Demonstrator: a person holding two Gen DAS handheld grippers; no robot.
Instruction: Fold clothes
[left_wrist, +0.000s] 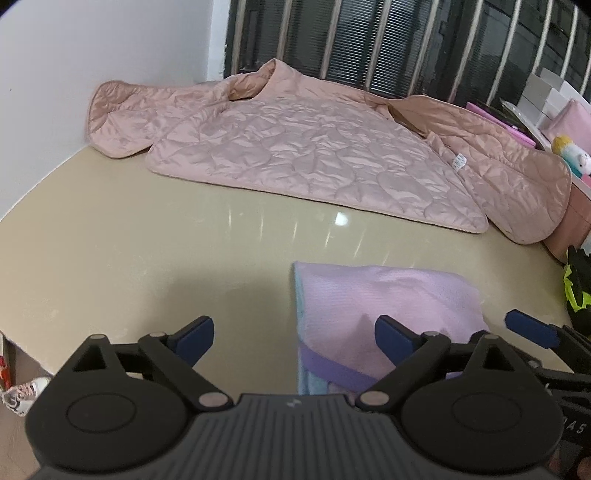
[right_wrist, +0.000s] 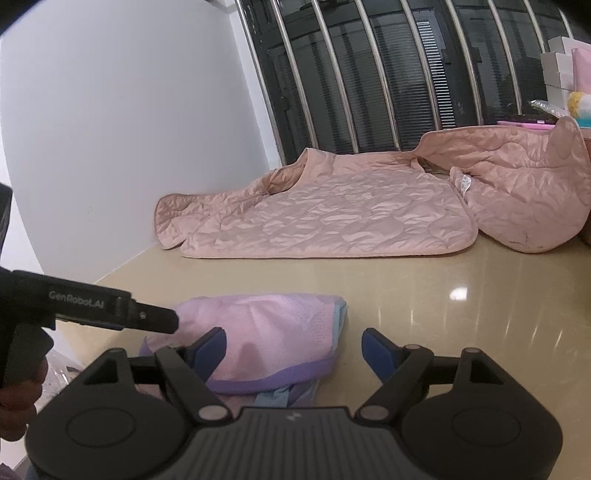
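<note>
Left gripper (right_wrist: 162, 321) reads "GenRobot.AI"; jacket (right_wrist: 332, 218) tag illegible

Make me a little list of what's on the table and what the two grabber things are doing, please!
near garment: folded lilac garment with a purple band, lying by the grippers
far garment: pink quilted jacket, spread out and unfolded, at the back by the wall
surface: glossy beige table
left gripper: open, holding nothing, one finger over the lilac garment's edge
right gripper: open, holding nothing, above the lilac garment
behind: barred window
folding: lilac one looks folded, jacket not yet
</note>
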